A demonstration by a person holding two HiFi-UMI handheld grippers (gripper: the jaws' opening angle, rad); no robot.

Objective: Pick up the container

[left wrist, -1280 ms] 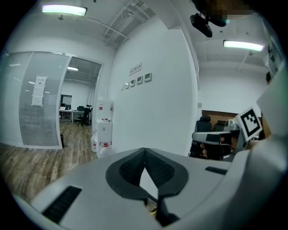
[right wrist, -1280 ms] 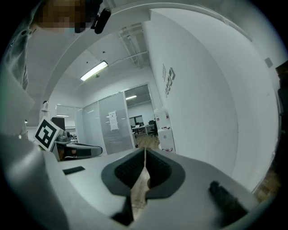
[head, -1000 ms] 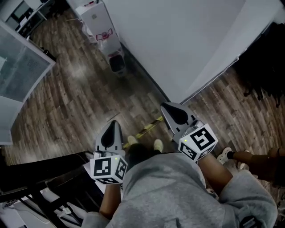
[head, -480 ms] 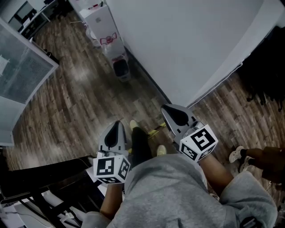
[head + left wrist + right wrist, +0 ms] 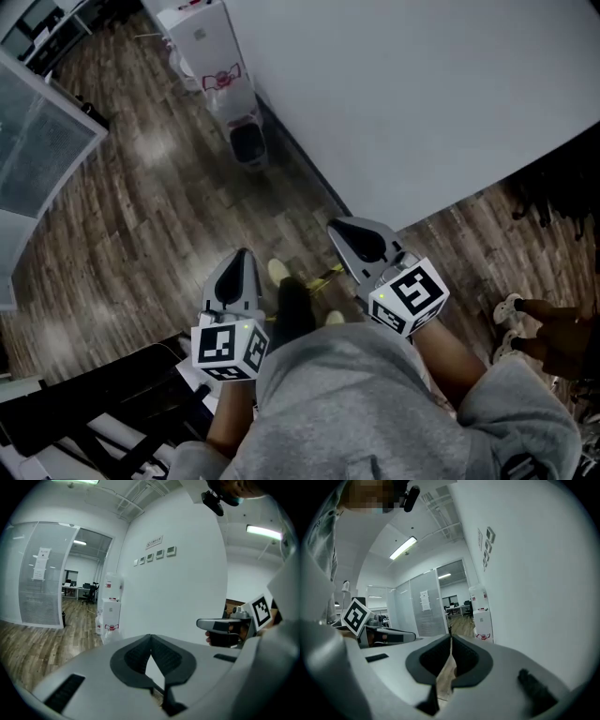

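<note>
Left gripper (image 5: 242,255) and right gripper (image 5: 336,228) are both pressed shut with nothing between them, over open wood floor (image 5: 141,216); the white wall (image 5: 403,94) edge is close on the right. A dark bin (image 5: 247,142) sits at the wall's base, contents not visible. Can't tell where the container is.

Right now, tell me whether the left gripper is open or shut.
Shut. In the left gripper view, the left gripper has its jaw tips touching, with nothing held between them.
</note>
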